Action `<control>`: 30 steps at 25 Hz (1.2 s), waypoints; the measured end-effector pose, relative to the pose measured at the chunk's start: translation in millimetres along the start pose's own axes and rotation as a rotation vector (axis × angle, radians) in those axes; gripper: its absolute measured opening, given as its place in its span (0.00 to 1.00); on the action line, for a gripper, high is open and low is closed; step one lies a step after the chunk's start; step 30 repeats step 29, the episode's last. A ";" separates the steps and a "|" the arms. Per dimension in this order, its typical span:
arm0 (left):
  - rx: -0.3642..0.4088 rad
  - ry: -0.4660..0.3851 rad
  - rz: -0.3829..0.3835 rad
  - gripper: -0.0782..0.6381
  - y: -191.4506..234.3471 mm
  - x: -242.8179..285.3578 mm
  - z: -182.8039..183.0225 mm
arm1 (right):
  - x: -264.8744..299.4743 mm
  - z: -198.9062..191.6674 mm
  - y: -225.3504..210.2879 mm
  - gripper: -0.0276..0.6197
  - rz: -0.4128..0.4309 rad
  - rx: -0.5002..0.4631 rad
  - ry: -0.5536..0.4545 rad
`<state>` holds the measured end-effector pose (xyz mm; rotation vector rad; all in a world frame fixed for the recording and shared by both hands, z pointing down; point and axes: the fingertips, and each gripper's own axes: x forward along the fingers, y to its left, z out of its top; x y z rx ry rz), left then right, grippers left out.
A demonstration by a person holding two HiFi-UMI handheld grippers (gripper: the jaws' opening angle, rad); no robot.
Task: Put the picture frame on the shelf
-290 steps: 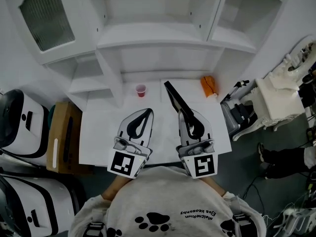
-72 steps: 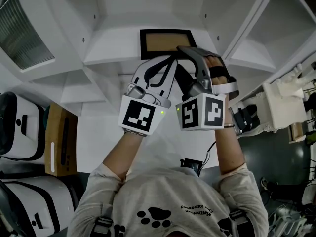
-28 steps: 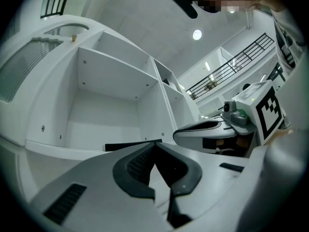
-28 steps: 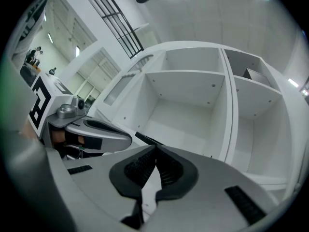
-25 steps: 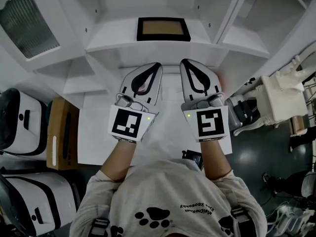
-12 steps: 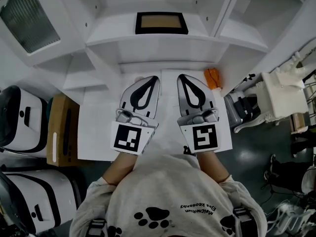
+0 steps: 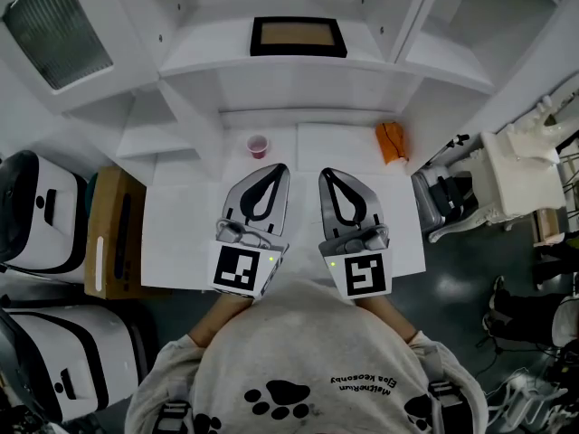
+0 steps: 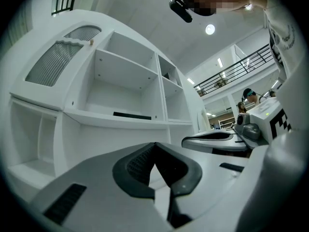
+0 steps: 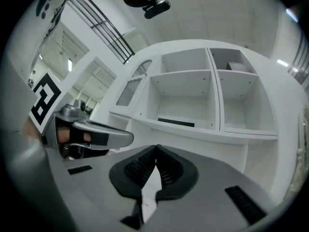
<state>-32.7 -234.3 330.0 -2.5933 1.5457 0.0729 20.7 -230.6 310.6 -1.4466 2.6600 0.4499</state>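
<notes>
Nearest the person, the left gripper point(image 7: 278, 167) and the right gripper point(image 7: 324, 173) hang side by side over the white counter point(image 7: 181, 242), each with its jaws together and nothing between them. Beyond them, a small pink cup point(image 7: 258, 145) and an orange object point(image 7: 390, 141) sit near the counter's back edge. Farther on, the picture frame point(image 7: 298, 36) lies flat on the cabinet's middle shelf point(image 7: 271, 66), well apart from both grippers. The placement looks finished, and no step seems left.
</notes>
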 end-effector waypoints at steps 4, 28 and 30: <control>-0.021 0.043 0.001 0.14 -7.2 -10.4 -19.0 | -7.7 -12.5 10.4 0.09 0.020 0.007 0.021; -0.075 0.015 0.046 0.14 -31.1 -21.3 -42.8 | -27.1 -38.8 20.7 0.09 0.128 0.040 0.041; -0.074 0.014 0.049 0.14 -31.7 -21.6 -43.0 | -27.6 -38.8 20.6 0.09 0.130 0.042 0.039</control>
